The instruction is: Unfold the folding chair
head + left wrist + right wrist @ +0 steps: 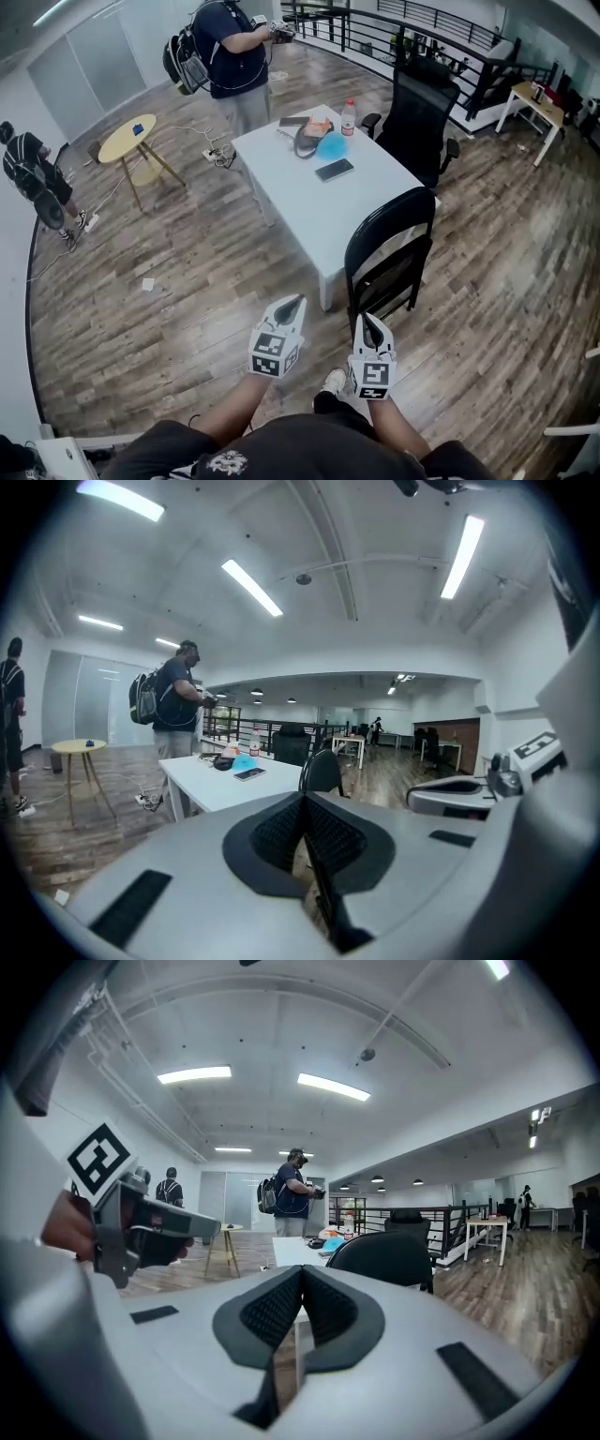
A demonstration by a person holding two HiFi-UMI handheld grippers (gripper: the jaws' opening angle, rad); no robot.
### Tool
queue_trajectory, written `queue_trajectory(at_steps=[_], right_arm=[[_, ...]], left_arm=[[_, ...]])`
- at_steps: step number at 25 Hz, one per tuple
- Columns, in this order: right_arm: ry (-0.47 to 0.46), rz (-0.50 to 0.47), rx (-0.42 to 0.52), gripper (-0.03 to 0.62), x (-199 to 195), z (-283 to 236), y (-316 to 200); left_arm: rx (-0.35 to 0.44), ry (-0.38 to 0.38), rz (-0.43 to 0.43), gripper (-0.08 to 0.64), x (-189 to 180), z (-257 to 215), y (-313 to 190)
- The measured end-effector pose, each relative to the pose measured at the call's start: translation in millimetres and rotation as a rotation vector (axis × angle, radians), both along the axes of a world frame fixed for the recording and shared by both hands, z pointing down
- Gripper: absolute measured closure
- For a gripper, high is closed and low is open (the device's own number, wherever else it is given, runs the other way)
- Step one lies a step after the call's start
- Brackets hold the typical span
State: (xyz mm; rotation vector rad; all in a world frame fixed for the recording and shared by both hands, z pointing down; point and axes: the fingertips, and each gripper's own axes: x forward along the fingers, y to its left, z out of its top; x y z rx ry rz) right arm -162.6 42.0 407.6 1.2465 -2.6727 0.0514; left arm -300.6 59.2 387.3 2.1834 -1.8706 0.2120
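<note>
The black folding chair (389, 253) stands folded flat against the near end of the white table (300, 202); its rounded back also shows in the left gripper view (324, 772) and the right gripper view (384, 1258). My left gripper (298, 302) is shut and empty, just left of the chair and short of it. To the right, my right gripper (364, 321) is also shut and empty, close in front of the chair's lower frame. Neither touches the chair. In each gripper view the dark pads (302, 834) (300, 1307) meet with nothing between them.
On the table lie a phone (335, 170), a blue cloth (331, 145), a bottle (349, 116) and a dark bag. A black office chair (417, 117) stands behind it. A person with a backpack (230, 56) stands at the far end. A round yellow table (128, 141) is left.
</note>
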Motion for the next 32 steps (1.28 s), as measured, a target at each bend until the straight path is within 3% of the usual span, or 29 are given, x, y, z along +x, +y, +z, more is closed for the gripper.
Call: queue_trajectory(at_steps=[7,13,19,27,32], right_arm=[[-0.021,0.046,-0.019,0.577,14.0,-3.2,-79.2],[-0.038,0.164,-0.057,0.577,47.4,3.3,-119.8],[-0.056,0.242,-0.123,0.578,45.0,24.7,-156.3],[-0.008,0.401,-0.197,0.577,26.4,58.0,-234.6],[0.043,0.520,-0.217,0.577,22.1,80.8,-272.4]], left_arm=[[-0.035,-0.021,0.025,0.555,9.0,-7.3,-89.5],[-0.018,-0.093,0.144,0.555,35.3,-18.8,-146.7],[-0.039,-0.073,0.213,0.555,41.6,-15.0,-210.5],[-0.059,-0.001,0.386,0.554,36.8,-5.4,-305.5],[-0.129,0.004,0.572,0.549,43.6,-2.2,-339.8]])
